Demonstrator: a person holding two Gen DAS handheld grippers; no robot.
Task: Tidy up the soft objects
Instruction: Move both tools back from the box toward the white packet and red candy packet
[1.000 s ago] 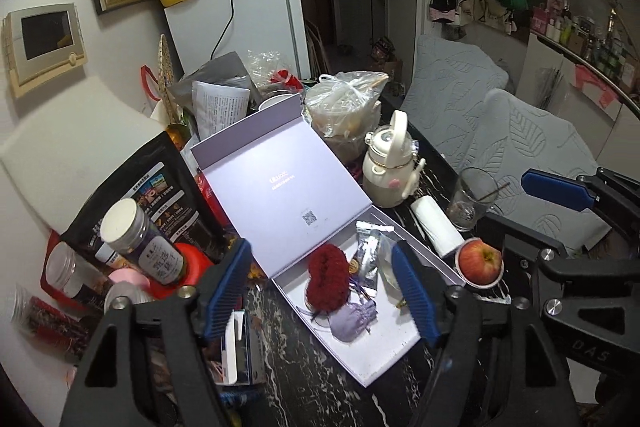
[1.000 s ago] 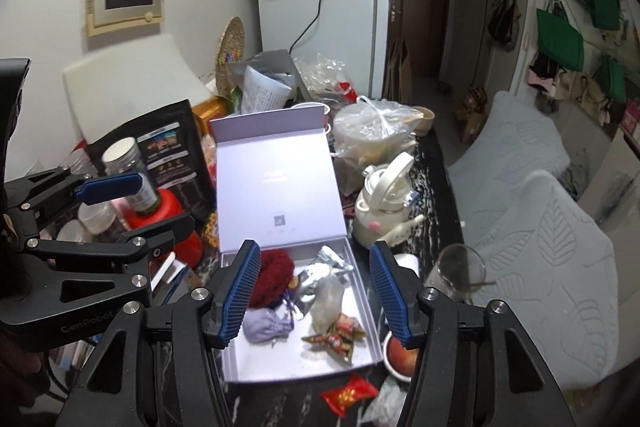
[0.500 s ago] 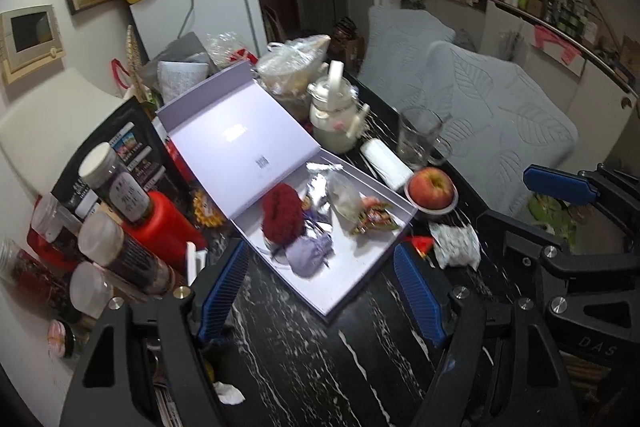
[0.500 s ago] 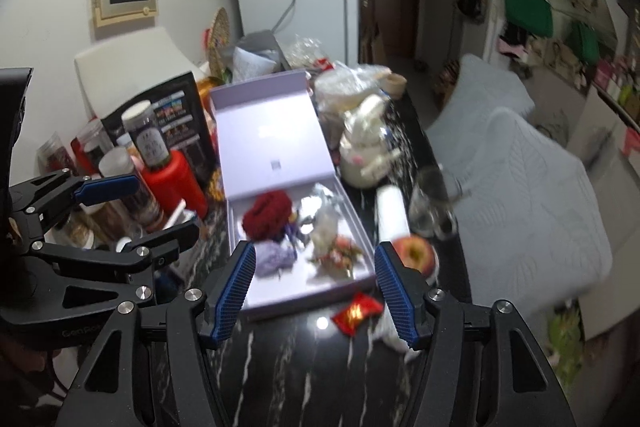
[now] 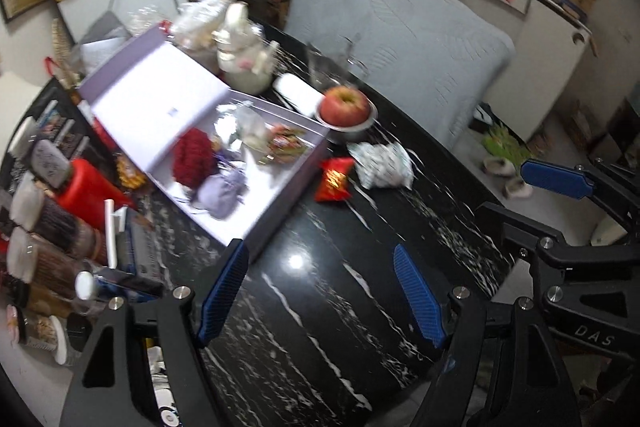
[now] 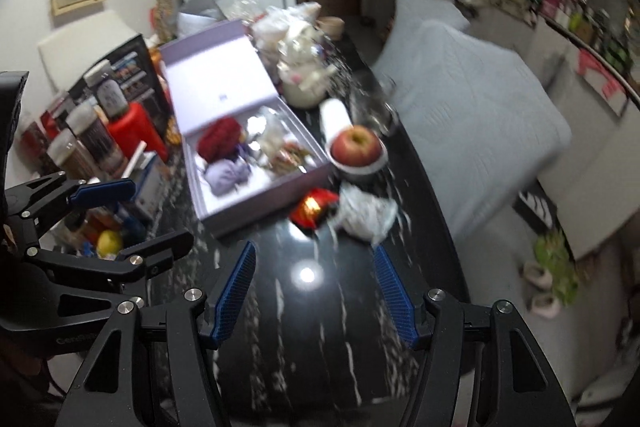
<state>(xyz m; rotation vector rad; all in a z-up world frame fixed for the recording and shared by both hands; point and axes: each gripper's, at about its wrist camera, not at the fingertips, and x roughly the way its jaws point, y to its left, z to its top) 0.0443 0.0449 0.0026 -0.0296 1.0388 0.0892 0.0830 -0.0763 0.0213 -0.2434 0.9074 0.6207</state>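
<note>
An open lavender box lies on the black marble table. Inside are a red knitted ball, a lilac pouch, silver foil packets and snack wrappers. A red packet and a white crumpled bag lie on the table right of the box. My left gripper is open and empty above the table's near part. My right gripper is open and empty, pulled back from the box.
An apple in a bowl, a white roll, a glass and a cream teapot stand behind the box. Jars and a red container crowd the left side. Grey cushioned seats lie right of the table.
Both grippers have pulled back and up from the box; the box now sits farther away. More bare table shows below the fingers. Both stay open.
</note>
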